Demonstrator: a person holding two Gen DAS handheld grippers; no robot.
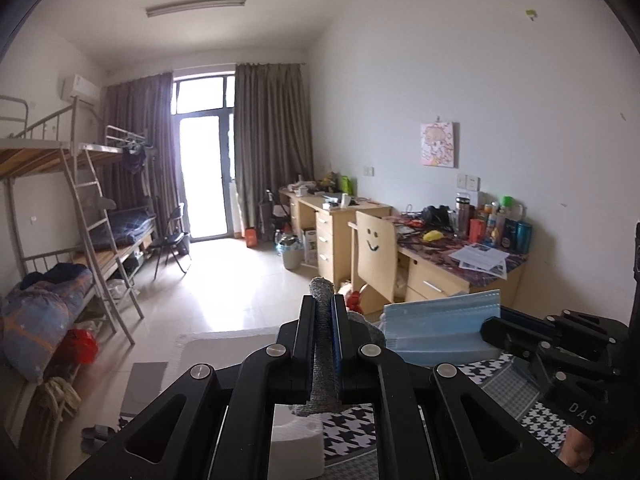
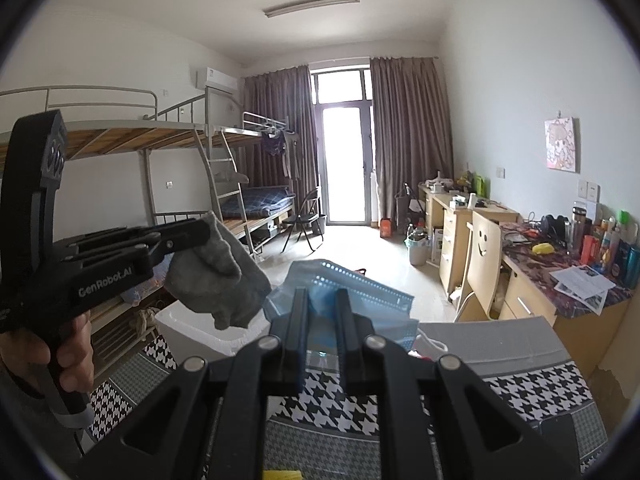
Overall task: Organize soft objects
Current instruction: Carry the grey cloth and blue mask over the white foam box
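Observation:
My left gripper (image 1: 323,304) is shut on a grey knitted cloth (image 1: 322,286) that pokes up past its fingertips. From the right wrist view, that left gripper (image 2: 206,229) sits at the left, held by a hand (image 2: 68,354), with the grey cloth (image 2: 220,276) hanging crumpled from its tips. My right gripper (image 2: 322,296) is shut on a stack of blue face masks (image 2: 352,280), which fan out beyond the fingers. In the left wrist view the right gripper (image 1: 486,330) comes in from the right, clamped on the blue masks (image 1: 440,318). Both are lifted above the surface.
A black-and-white houndstooth cloth (image 2: 520,392) covers the surface below. A white foam box (image 2: 188,326) sits at its far left, a grey sheet (image 2: 500,340) at the far right. Desks and a smiley-face chair (image 2: 484,256) line the right wall, bunk beds (image 2: 120,140) the left.

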